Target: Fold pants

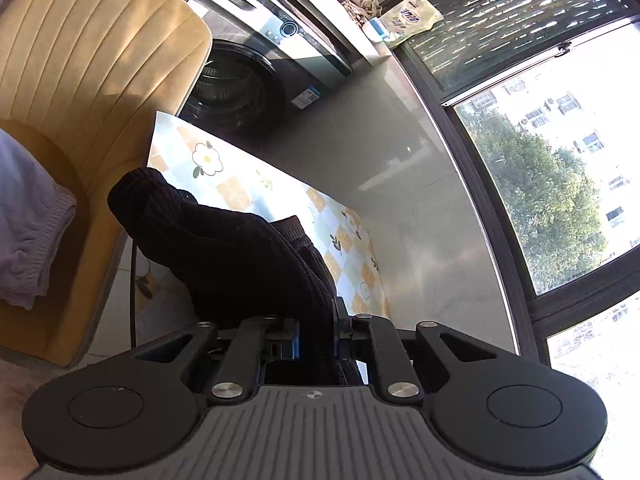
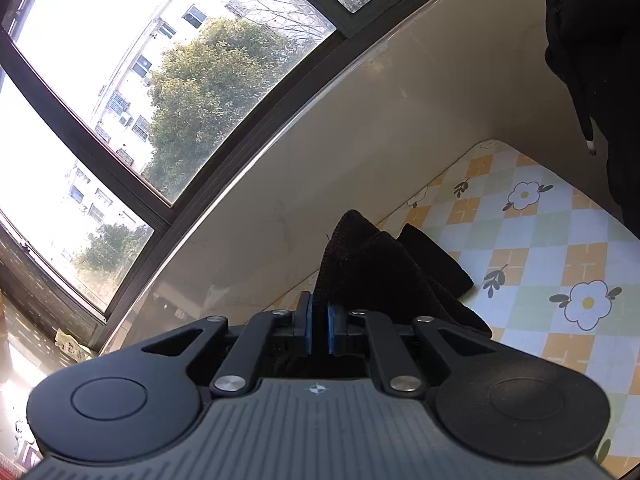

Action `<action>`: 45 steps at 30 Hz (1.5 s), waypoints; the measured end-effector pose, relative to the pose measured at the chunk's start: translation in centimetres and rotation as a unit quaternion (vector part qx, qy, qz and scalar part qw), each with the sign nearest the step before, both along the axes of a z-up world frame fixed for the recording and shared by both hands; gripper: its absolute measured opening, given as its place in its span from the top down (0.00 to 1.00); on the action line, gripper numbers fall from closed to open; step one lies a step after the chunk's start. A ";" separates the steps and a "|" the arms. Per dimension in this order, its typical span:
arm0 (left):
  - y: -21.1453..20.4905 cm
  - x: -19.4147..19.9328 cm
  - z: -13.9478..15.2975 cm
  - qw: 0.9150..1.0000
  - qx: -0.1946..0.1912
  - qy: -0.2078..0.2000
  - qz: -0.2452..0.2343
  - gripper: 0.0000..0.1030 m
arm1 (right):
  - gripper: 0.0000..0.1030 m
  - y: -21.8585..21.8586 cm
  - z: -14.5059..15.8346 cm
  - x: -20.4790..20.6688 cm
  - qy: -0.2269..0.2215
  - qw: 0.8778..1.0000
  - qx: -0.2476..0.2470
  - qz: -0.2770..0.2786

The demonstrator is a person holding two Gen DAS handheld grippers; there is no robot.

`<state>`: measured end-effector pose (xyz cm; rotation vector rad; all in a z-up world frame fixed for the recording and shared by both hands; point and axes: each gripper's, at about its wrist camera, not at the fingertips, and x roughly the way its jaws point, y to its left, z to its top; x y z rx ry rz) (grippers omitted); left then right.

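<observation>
Black ribbed pants (image 1: 224, 248) hang above the flower-print tablecloth (image 1: 256, 188), pinched in the left gripper (image 1: 316, 332) and the right gripper (image 2: 320, 330), both clamped narrow on fabric

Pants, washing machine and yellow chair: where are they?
Pants (image 1: 224, 248), left wrist view, bunched knit fabric.
Washing machine (image 1: 228, 88), left wrist view, round door.
Yellow chair (image 1: 96, 52), left wrist view, ribbed backrest.

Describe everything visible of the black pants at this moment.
The black pants look like a thick, ribbed knit fabric. Both grippers are shut on them: the left gripper pinches a bunched fold that humps up ahead of it, and the right gripper clamps another part rising in peaks, with a flap trailing onto the flower-patterned tablecloth. The full garment outline is not visible.
</observation>
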<state>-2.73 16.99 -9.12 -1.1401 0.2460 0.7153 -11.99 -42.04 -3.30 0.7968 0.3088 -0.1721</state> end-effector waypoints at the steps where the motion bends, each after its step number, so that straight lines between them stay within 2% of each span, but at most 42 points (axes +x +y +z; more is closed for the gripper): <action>1: 0.0 0.8 0.2 1.000 0.005 0.001 -0.005 0.86 | 0.93 -0.3 0.1 0.5 0.001 1.000 -0.005 -0.002; 8: 0.6 8.7 0.8 0.998 0.023 0.002 -0.055 0.86 | 0.93 -1.7 -0.4 5.2 0.020 0.999 -0.030 -0.030; 15: 2.8 17.2 -2.1 0.995 0.000 0.015 -0.097 0.86 | 0.93 -3.3 -2.7 11.6 0.056 0.995 -0.013 -0.083; 22: 4.8 24.7 -6.0 0.991 -0.022 0.063 -0.119 0.86 | 0.93 -4.8 -5.5 19.6 0.112 0.988 -0.039 -0.097; 30: 6.8 28.0 -9.4 0.985 -0.043 0.106 -0.127 0.85 | 0.93 -4.9 -7.9 25.5 0.150 0.982 -0.057 -0.097; 38: 7.7 30.4 -11.2 0.981 -0.047 0.142 -0.122 0.84 | 0.92 -5.9 -11.5 31.2 0.199 0.974 -0.054 -0.097; 39: 7.5 30.9 -11.3 0.980 -0.041 0.148 -0.123 0.82 | 0.91 -6.1 -11.9 31.8 0.203 0.973 -0.054 -0.093; 41: 7.3 31.3 -11.5 0.979 -0.028 0.155 -0.133 0.70 | 0.84 -6.2 -12.5 33.0 0.224 0.969 -0.064 -0.081; 42: 7.2 31.6 -11.5 0.977 -0.030 0.156 -0.145 0.54 | 0.80 -6.3 -12.6 33.5 0.233 0.967 -0.071 -0.074; 43: 7.1 31.8 -11.4 0.976 -0.034 0.154 -0.153 0.39 | 0.65 -6.4 -12.4 33.7 0.236 0.966 -0.076 -0.067; 44: 6.8 31.8 -11.0 0.974 -0.035 0.152 -0.163 0.34 | 0.48 -6.4 -12.1 33.6 0.233 0.967 -0.078 -0.062; 45: 6.4 31.7 -10.5 0.973 -0.030 0.150 -0.175 0.27 | 0.44 -6.4 -11.6 33.4 0.222 0.970 -0.079 -0.056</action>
